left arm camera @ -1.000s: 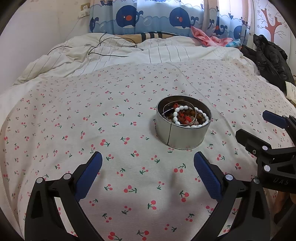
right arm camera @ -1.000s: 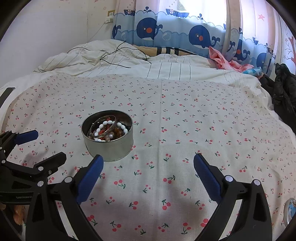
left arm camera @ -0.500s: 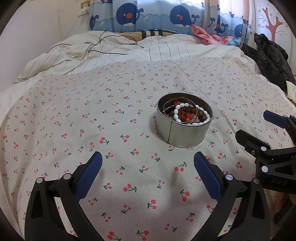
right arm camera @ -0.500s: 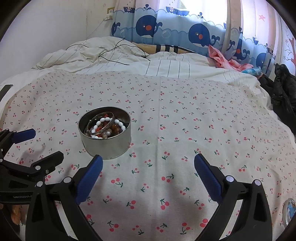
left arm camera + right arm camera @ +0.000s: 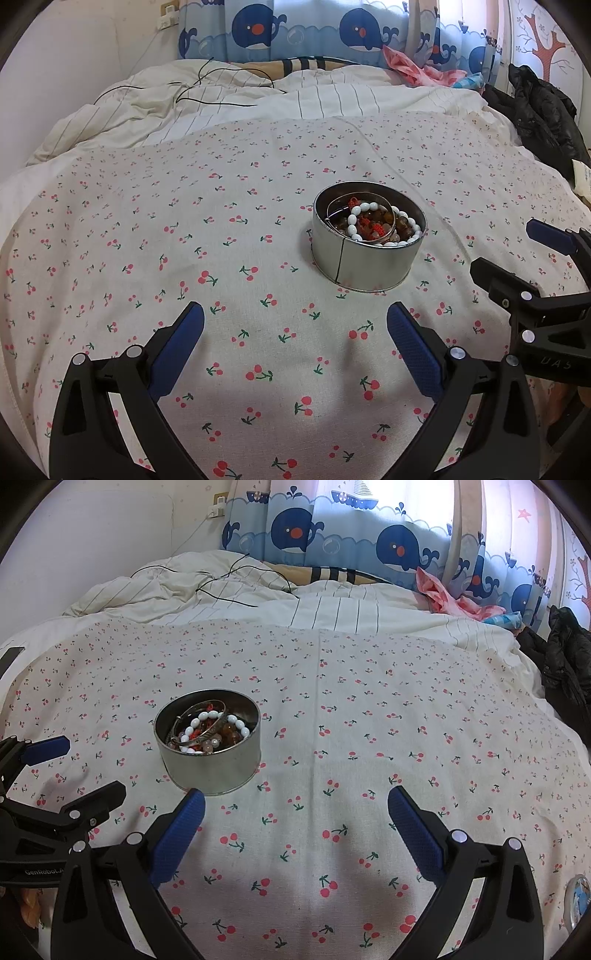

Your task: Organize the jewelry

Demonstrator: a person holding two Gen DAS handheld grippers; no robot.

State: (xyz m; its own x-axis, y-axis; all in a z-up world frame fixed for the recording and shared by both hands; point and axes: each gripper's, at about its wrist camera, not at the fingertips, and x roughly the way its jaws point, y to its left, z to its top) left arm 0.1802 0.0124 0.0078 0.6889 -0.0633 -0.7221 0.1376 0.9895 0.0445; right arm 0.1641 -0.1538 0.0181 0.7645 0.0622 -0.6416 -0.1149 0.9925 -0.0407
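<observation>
A round metal tin (image 5: 365, 264) stands on the cherry-print bedspread (image 5: 184, 240). It holds a white bead bracelet (image 5: 360, 211), amber beads, a red cord piece and a metal bangle. The tin also shows in the right wrist view (image 5: 210, 764), with the white beads (image 5: 201, 716) inside. My left gripper (image 5: 295, 328) is open and empty, in front of and to the left of the tin. My right gripper (image 5: 295, 808) is open and empty, to the right of the tin; its left finger (image 5: 177, 830) is close to the tin's near side.
A crumpled striped duvet (image 5: 229, 99) with a black cable lies at the back. A dark jacket (image 5: 539, 107) and pink cloth (image 5: 410, 66) sit at the right. A small round object (image 5: 580, 895) lies at the right edge of the right wrist view.
Both grippers have moved slightly forward and the views have tilted down a little. The tin has not moved. Both grippers stay open.
</observation>
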